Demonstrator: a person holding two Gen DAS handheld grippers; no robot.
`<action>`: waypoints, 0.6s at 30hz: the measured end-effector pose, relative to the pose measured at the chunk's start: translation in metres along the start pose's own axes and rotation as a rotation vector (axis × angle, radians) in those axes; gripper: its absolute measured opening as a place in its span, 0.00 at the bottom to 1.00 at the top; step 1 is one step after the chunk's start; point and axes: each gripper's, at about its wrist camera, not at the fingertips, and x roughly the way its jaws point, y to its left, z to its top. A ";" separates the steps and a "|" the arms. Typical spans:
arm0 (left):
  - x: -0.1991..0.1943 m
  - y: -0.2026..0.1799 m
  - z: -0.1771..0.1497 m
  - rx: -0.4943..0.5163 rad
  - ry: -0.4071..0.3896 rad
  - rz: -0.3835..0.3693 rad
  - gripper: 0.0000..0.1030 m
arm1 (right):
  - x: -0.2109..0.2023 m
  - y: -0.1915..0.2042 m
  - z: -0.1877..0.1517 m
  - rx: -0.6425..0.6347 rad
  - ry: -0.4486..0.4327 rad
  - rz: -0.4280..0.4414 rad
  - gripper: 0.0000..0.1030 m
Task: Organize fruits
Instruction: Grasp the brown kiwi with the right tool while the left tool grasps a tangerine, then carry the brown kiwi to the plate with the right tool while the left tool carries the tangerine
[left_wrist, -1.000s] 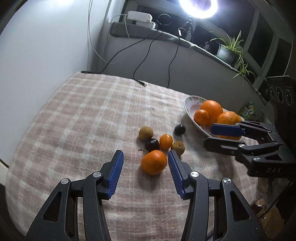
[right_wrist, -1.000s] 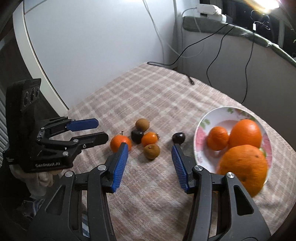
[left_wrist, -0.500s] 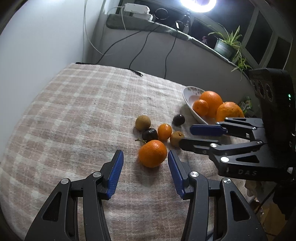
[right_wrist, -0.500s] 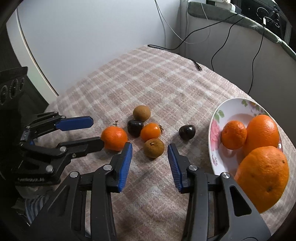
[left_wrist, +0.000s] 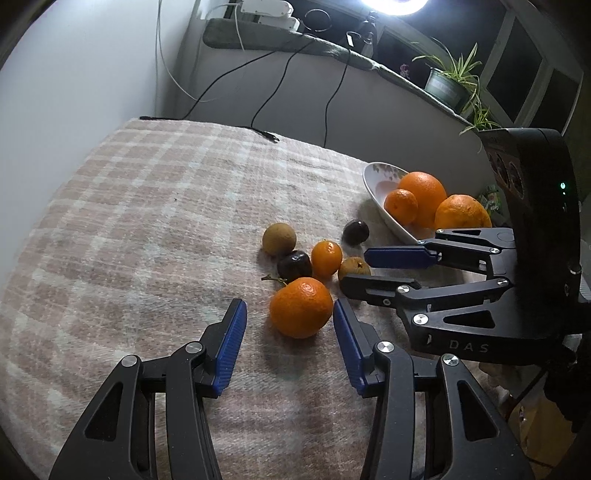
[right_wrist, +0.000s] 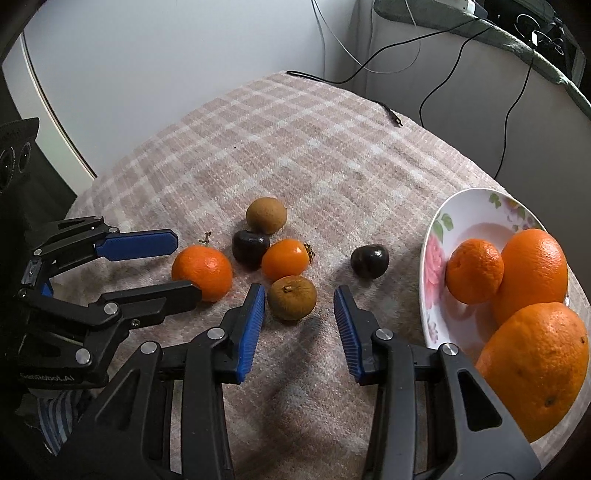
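Between the spread fingers of the left claw (left_wrist: 287, 314) lies the mandarin (left_wrist: 301, 307), ungripped; right claw (right_wrist: 299, 301) gapes too.

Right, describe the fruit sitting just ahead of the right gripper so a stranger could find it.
Start at the flowered plate of oranges on the checked blanket, then go to the loose cluster beside it. The brown fruit is the cluster's nearest piece to the right gripper: dull, rough, with a dried stem scar, unlike its glossy orange and dark neighbours.
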 end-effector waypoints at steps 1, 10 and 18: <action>0.001 0.000 0.000 0.000 0.002 -0.001 0.44 | 0.001 0.000 0.000 0.001 0.003 0.004 0.31; 0.003 -0.004 0.001 0.009 -0.001 -0.019 0.33 | 0.000 0.002 -0.001 -0.002 0.001 0.011 0.28; 0.000 -0.003 0.000 -0.002 -0.012 -0.017 0.32 | -0.011 0.000 -0.002 0.011 -0.027 0.017 0.28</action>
